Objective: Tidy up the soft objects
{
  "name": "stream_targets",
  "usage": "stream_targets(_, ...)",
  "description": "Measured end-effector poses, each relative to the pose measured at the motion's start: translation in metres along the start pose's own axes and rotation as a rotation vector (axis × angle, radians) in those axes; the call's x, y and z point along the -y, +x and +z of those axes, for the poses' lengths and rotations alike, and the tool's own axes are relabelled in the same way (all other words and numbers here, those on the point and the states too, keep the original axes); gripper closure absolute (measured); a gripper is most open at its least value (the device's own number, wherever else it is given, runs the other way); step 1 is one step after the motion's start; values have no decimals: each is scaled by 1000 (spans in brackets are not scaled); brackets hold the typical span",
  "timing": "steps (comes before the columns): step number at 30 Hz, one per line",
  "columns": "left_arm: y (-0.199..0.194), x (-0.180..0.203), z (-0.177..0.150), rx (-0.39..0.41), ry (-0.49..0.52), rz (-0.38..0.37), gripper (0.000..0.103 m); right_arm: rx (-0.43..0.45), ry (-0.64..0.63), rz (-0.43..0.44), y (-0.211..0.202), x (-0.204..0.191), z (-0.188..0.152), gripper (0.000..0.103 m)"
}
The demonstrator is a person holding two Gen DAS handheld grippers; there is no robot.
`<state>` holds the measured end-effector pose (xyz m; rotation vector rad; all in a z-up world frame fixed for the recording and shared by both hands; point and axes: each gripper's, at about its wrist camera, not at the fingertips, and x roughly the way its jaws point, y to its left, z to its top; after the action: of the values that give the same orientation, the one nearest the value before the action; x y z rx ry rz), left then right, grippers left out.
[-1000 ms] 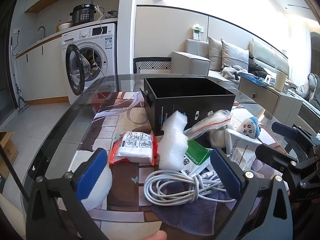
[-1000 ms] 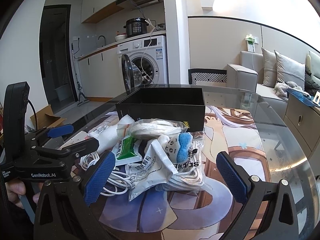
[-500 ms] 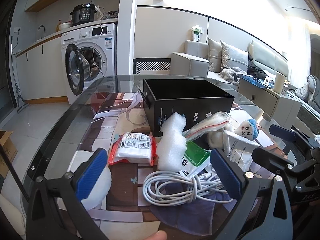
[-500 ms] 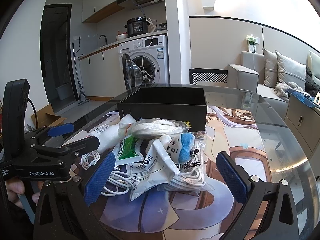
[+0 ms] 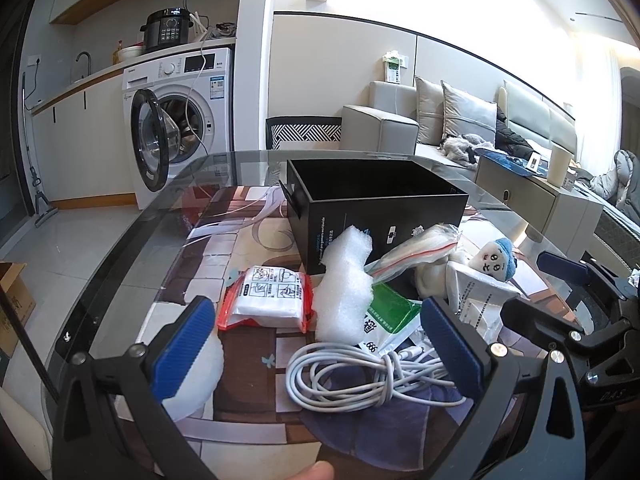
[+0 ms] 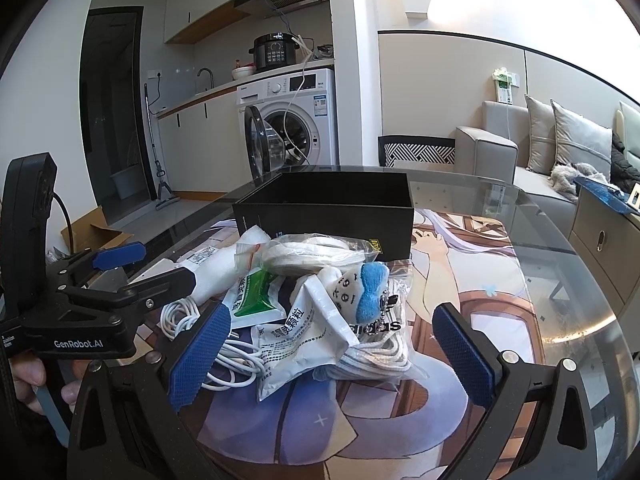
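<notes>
Hovering low over glass desk [image 5: 132,240], both grippers unloaded. Left gripper [image 5: 320,344]: jaws spread wide, released, nothing between pads; coiled white cable [image 5: 360,372] lying on desk just ahead. Right gripper [image 6: 332,348]: jaws likewise released and wide apart, facing heap of soft items. Heap sited at desk centre, directly against near wall of open black box [image 5: 376,208], box interior dark, contents not discernible. Heap comprising: white foam piece [image 5: 344,284] standing upright against box wall; red-edged tissue pack [image 5: 268,298] flat on desk, left of foam; green-and-white sachet [image 6: 256,292] partly under foam; zip bag of white cord [image 6: 312,256] resting on top; small plush doll with blue cap [image 6: 360,292] lying on white printed pouch [image 6: 296,340]. Second white soft item [image 5: 196,368] partly hidden behind left pad of left gripper
</notes>
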<state>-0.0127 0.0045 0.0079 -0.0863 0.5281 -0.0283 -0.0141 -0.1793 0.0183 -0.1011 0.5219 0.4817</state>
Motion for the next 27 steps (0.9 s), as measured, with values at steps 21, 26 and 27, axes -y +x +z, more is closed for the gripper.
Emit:
stream_targets(21,7,-2,0,-26,17,-1,0,-22,12,-21,6,3,-2,0)
stream_targets(26,10,-2,-1,-36,21,-7,0,-46,45,-41,8,8,-1,0)
stream_targets(27,9,-2,-2,-36,22,-7,0,-53,48,-42,9,9,-1,0)
